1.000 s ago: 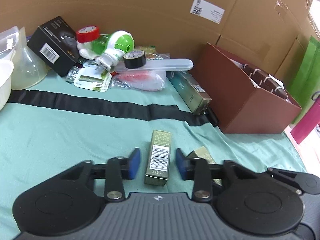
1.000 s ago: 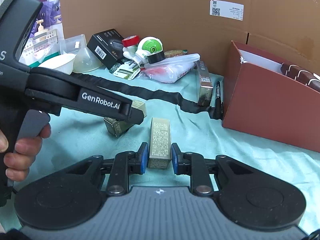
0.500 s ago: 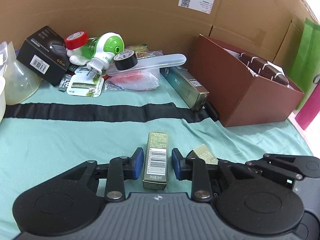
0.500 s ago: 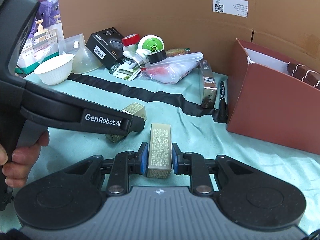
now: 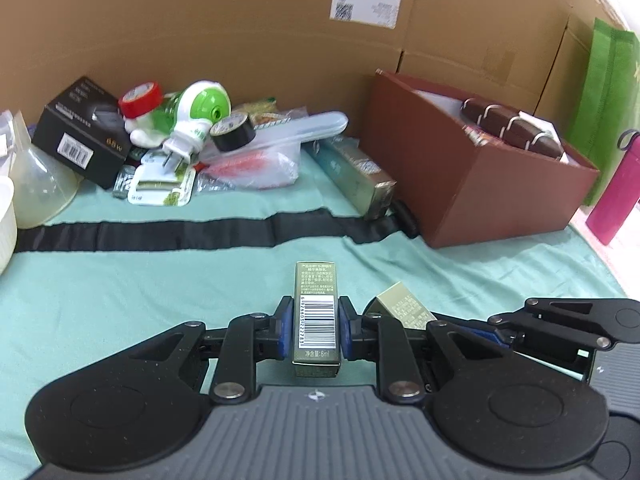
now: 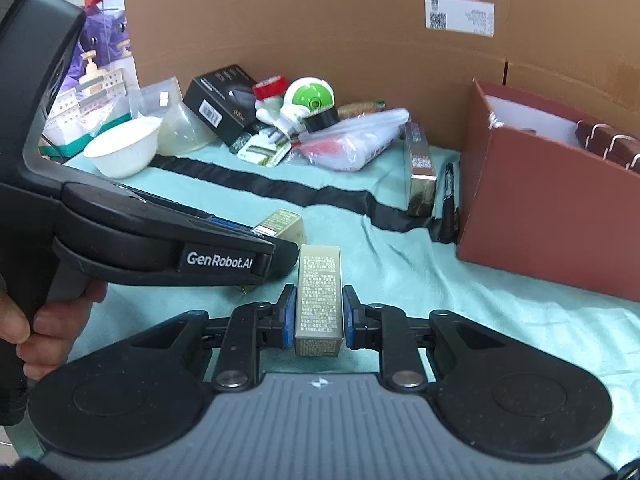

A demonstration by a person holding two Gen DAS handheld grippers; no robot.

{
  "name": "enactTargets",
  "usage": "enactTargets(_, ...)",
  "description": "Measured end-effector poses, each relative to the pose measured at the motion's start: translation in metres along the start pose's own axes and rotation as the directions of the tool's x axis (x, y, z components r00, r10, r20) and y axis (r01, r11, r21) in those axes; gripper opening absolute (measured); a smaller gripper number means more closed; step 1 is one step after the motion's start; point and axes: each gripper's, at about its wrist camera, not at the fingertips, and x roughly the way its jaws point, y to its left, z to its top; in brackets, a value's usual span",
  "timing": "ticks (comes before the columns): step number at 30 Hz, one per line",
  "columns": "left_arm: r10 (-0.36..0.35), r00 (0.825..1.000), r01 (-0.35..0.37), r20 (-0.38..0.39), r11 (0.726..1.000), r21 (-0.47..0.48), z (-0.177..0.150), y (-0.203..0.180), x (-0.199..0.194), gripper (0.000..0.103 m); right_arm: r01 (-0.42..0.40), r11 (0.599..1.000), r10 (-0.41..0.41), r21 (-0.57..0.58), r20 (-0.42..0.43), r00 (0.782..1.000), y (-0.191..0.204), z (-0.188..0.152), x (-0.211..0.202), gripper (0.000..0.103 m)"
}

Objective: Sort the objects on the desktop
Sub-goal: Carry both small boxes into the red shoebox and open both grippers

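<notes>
Tongs are gripping on both sides: the left tongs [image 5: 316, 330] are clamping a barcoded gold box [image 5: 316, 312], and the right tongs [image 6: 319, 316] are squeezing a second gold box [image 6: 319, 300], both over the teal-covered bench [image 5: 140, 280]. The near ends of the two boxes are disappearing behind the gripper bodies. Far right, a brown box [image 5: 480, 184] is sitting with its contents half hidden. Far left, one black carton [image 5: 80, 132] and two tape rolls [image 5: 234, 134] are lying in a clutter pile too jumbled to count further.
</notes>
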Motion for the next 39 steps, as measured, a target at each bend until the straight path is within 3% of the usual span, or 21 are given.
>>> enactTargets(10, -0.064, 0.994, 0.061, 0.094, 0.997, 0.040, 0.030, -0.031, -0.022, 0.023, 0.018, 1.000, -0.020, 0.020, 0.124, 0.992, -0.028, 0.019, -0.044, 0.022)
enactTargets(22, -0.212, 0.954, 0.208, 0.209, 0.977, 0.045, 0.097, -0.079, -0.019, 0.023, 0.178, 0.982, -0.188, 0.060, 0.285, 0.940, -0.087, 0.060, -0.082, 0.022)
enactTargets(29, -0.242, 0.954, 0.238, 0.176, 0.970, 0.041, 0.126, -0.098, 0.025, 0.023, 0.278, 0.959, -0.284, 0.061, 0.250, 0.926, -0.126, 0.079, -0.052, 0.022)
enactTargets(39, -0.227, 0.967, 0.226, 0.113, 0.974, 0.019, 0.139, -0.091, 0.078, 0.023, 0.318, 0.948, -0.317, 0.017, 0.152, 0.936, -0.166, 0.095, 0.008, 0.022)
